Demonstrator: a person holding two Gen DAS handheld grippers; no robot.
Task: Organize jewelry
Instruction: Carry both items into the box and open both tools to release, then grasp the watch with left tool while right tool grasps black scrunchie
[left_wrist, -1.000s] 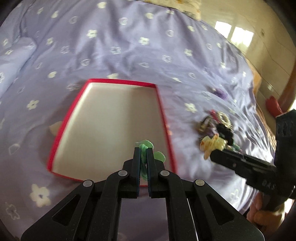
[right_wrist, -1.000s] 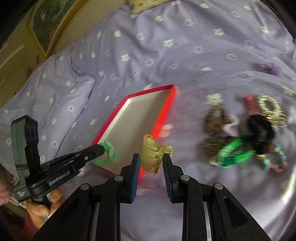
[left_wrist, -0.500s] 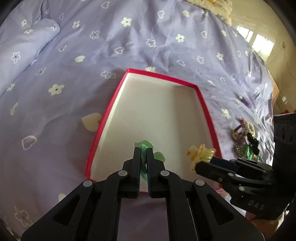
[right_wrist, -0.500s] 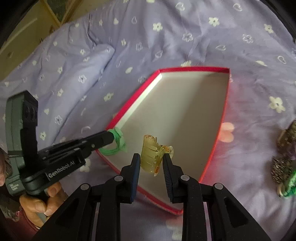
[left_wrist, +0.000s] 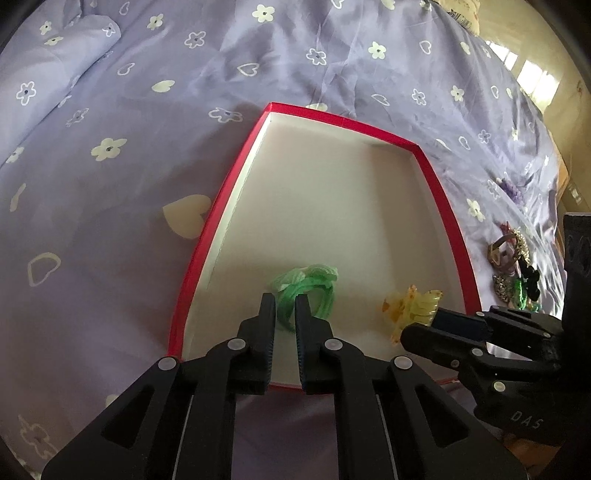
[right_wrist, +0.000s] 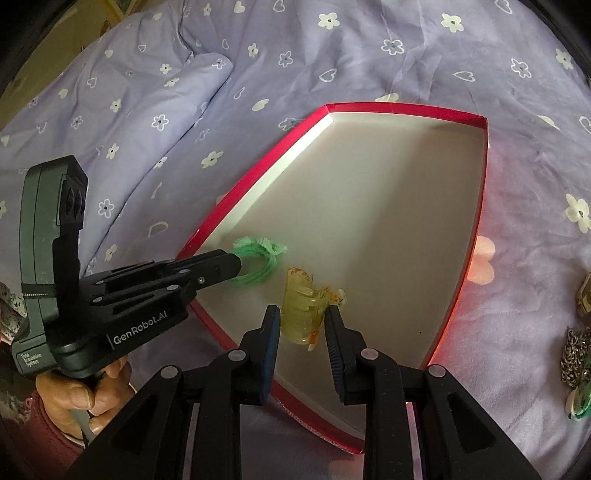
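Soft daylight fills both views; a bright sunlit patch on the floor glares at the upper right of the left wrist view; the red box holds a dim, shadowed interior and casts a pink glow on the purple bedspread; fisheye bending curves straight edges; corners fall black; focus is sharp.
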